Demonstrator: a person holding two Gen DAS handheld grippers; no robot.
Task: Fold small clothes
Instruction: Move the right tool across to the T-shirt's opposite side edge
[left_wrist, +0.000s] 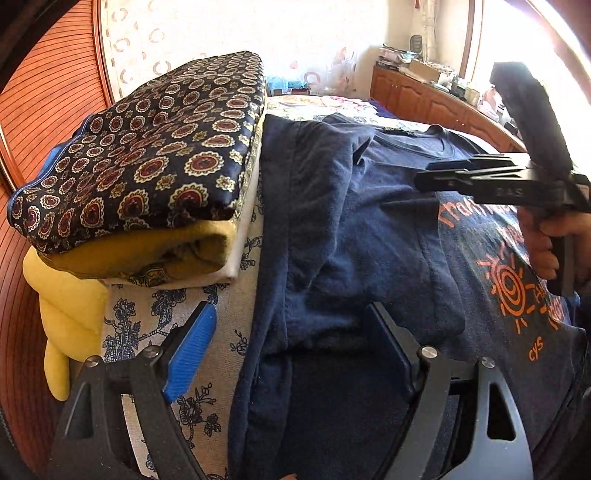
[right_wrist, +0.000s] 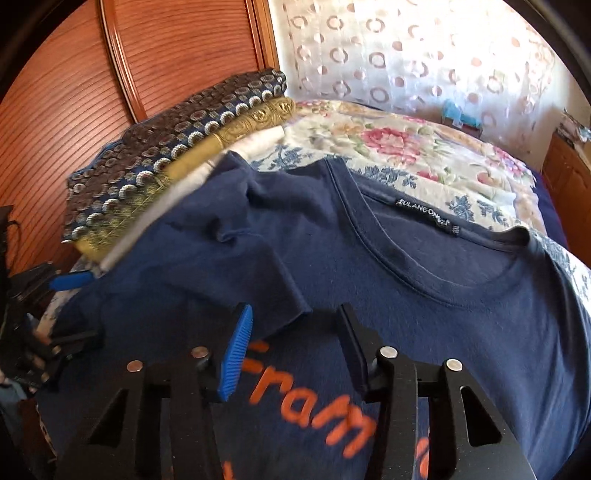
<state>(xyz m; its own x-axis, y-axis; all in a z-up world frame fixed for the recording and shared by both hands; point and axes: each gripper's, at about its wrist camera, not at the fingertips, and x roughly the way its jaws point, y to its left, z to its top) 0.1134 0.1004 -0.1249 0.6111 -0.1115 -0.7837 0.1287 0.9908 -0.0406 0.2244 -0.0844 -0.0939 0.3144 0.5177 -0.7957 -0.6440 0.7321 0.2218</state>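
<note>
A navy cotton T-shirt with orange printed lettering (right_wrist: 424, 295) lies spread face-up on the floral bedspread (right_wrist: 406, 147), its left side and sleeve folded inward over the chest. The left tool (left_wrist: 291, 350) sits low at that folded edge, spread wide, one finger on the bedspread side and the other over the shirt, pressing nothing. The right tool (right_wrist: 295, 354) hovers above the lettering, partly spread and empty. A stack of folded patterned, mustard and white cloths (left_wrist: 147, 166) rests beside the shirt.
</note>
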